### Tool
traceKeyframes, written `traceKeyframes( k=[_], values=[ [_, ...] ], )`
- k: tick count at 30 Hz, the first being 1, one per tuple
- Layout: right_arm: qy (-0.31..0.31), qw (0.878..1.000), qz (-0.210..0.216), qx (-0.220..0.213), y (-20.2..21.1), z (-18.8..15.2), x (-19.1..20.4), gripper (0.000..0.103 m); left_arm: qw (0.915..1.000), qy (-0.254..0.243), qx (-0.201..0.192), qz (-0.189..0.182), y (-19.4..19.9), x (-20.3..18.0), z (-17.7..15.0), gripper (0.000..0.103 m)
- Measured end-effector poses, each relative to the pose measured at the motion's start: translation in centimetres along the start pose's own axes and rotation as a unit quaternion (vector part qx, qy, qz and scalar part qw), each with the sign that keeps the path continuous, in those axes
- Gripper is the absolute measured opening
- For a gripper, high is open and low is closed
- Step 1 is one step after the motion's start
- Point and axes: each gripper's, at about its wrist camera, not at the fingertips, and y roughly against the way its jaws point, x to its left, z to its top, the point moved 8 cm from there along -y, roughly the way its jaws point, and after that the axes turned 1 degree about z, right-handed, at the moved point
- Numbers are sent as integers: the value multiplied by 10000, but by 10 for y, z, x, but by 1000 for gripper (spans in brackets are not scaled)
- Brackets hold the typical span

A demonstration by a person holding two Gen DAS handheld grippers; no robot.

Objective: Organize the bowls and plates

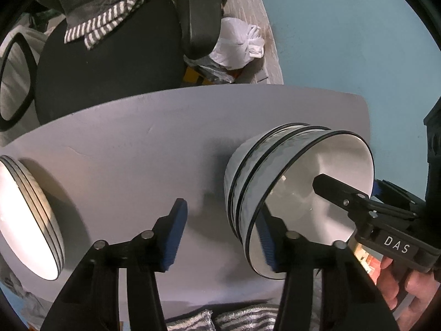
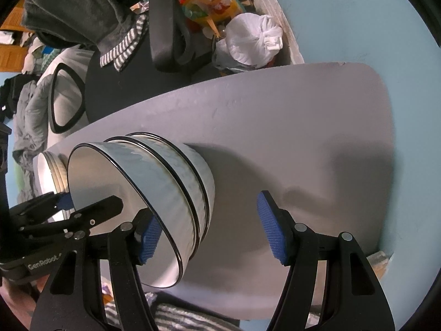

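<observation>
Left wrist view: three nested bowls [image 1: 275,182] sit centre-right on the table [image 1: 137,143], three stacked plates [image 1: 27,220] lower left; left gripper [image 1: 220,237] and right gripper [image 2: 206,237] both gape, gripping nothing.

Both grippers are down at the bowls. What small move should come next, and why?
Probably close both jaws on the top bowl: the left gripper and right gripper each straddle its wall on opposite sides, pads not yet pressing.
</observation>
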Motion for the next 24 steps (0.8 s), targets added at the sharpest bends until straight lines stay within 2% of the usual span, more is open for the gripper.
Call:
traceKeyframes(
  k=[1,3,5,8,13,19,24],
  values=[
    [17,10000,-10,1,0,0,0,66,10000,19,6,-39,-1,0,0,46],
    [31,10000,-12,0,-1,0,1,66,9999,32,26,-113,-2,-1,-1,34],
    [58,10000,-34,-2,-1,1,2,66,9998,28,58,-175,-3,-3,-1,29],
    [94,9999,-52,22,-4,1,3,64,9998,-8,49,-199,-3,-5,-2,27],
    [138,9999,49,24,-4,2,8,52,9995,-55,17,-302,-2,-9,-4,17],
    [166,9995,248,89,-3,2,15,31,9996,-121,21,-246,-2,-15,-4,16],
    [238,9995,186,122,-4,2,17,30,9997,-201,12,-144,-1,-16,-4,15]
  ],
)
